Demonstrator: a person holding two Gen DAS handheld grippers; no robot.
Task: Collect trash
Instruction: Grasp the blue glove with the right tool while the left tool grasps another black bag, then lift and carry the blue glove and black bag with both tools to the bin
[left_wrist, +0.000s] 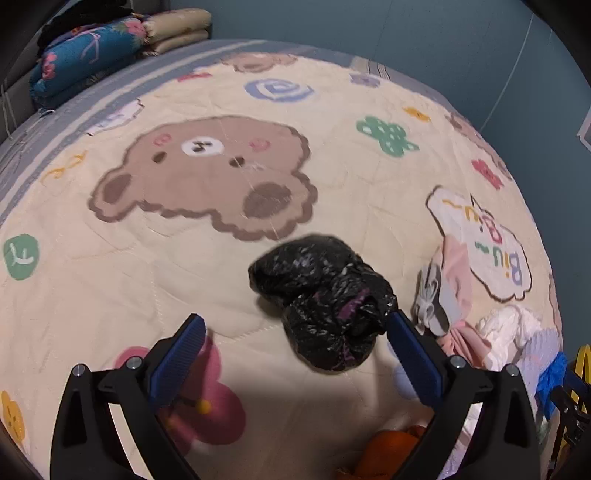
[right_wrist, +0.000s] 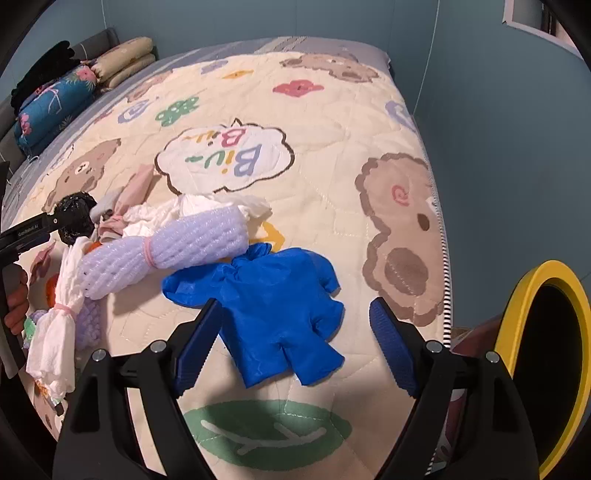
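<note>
A crumpled black plastic bag (left_wrist: 325, 299) lies on the cartoon-print quilt (left_wrist: 221, 258). My left gripper (left_wrist: 295, 328) is open around its near end, and the right fingertip (left_wrist: 397, 325) is at the bag's edge. In the right wrist view the same black bag (right_wrist: 75, 218) shows at the far left. A blue rubber glove (right_wrist: 273, 295) lies flat on the quilt. My right gripper (right_wrist: 295, 314) hangs open just above it, one blue pad on each side. Neither gripper presses on anything.
A lavender foam net (right_wrist: 203, 240), white tissue bundles (right_wrist: 55, 332), pink cloth (left_wrist: 458, 280) and something orange (left_wrist: 395, 443) lie in a pile between the bag and the glove. A yellow-rimmed bin (right_wrist: 517, 302) stands off the bed's right edge. Folded pillows (left_wrist: 85, 55) are at the head.
</note>
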